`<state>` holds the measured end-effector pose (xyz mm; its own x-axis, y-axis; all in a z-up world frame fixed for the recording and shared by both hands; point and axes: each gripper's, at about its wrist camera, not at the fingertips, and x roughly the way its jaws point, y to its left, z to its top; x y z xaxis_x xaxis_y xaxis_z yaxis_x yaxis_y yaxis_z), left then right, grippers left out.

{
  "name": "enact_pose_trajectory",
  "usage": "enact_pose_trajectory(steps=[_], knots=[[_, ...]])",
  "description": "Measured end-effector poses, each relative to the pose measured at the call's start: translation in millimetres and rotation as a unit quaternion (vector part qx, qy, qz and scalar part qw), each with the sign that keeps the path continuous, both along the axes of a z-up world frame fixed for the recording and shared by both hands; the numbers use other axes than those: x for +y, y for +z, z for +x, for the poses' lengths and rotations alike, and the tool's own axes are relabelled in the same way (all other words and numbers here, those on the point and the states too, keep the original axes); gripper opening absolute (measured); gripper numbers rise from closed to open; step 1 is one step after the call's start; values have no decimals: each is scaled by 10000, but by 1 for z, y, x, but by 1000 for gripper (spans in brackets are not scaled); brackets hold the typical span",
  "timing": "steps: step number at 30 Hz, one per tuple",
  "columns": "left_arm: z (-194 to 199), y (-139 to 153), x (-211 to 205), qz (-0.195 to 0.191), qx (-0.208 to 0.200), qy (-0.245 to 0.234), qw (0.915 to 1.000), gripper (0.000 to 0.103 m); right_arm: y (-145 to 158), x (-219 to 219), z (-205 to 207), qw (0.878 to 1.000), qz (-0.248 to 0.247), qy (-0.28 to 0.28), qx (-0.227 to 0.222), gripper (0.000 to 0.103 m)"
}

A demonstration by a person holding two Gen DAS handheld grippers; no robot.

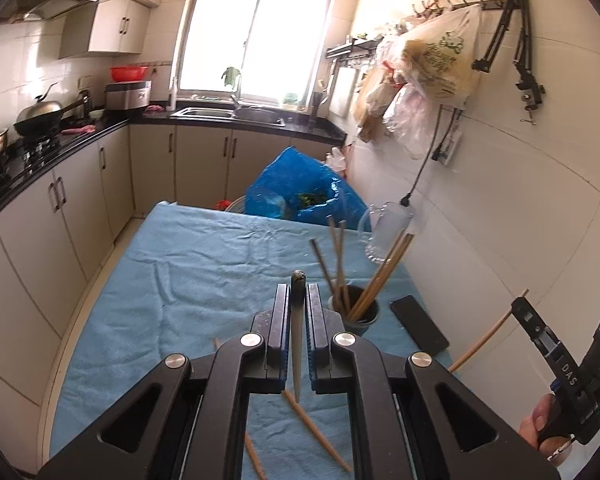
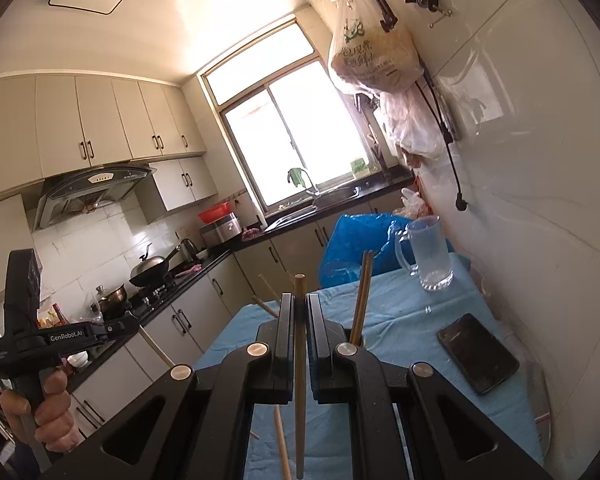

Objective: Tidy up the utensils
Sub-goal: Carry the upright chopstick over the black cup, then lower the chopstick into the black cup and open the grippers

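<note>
Both hands are up over the blue-clothed counter (image 1: 204, 264), each carrying one stick. The left gripper (image 1: 298, 300) has its jaws closed narrow on a pale utensil with a dark, charred-looking tip (image 1: 297, 328); it runs straight along the jaws, dark end poking forward past them and the pale end trailing back under the gripper. The dark round holder pot (image 1: 360, 312) stands just ahead and to the right of those jaws, already stuffed with several brown wooden chopsticks (image 1: 380, 276) that fan out and lean in different directions. The right gripper (image 2: 298, 312) is likewise pinched on a single brown wooden chopstick (image 2: 299, 360), its long axis nearly in line with the jaws, one end standing above them and the other hanging down toward the cloth. From the right wrist view the pot itself is mostly hidden behind the gripper's right side, only the sticks rising from it showing. I'd judge the left gripper is the nearer to the pot, and that its stick must be tipped toward upright before going in. More loose tan chopsticks (image 1: 316, 432) lie on the cloth beneath the left gripper. A black phone (image 1: 418, 324) lies right of the pot, and a clear glass mug (image 2: 424, 256) stands beyond, near the wall.
</note>
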<state>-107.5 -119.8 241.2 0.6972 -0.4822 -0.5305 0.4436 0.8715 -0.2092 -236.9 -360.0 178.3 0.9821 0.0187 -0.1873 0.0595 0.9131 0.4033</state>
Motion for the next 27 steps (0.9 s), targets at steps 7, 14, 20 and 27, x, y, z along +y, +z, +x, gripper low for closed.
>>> enact_pose_trajectory(steps=[7, 14, 20, 27], knots=[[2, 25, -31, -18, -208, -234, 9995, 7, 19, -13, 4, 9998, -31, -124, -166, 6], [13, 55, -62, -115, -474, -346, 9982, 7, 40, -28, 21, 9987, -114, -379, -327, 6], [34, 69, -84, -185, -564, -320, 9977, 7, 56, -44, 49, 9978, -42, -524, -400, 6], [65, 63, -104, -242, -492, -274, 9981, 7, 61, -54, 91, 9970, -85, -666, -380, 6]])
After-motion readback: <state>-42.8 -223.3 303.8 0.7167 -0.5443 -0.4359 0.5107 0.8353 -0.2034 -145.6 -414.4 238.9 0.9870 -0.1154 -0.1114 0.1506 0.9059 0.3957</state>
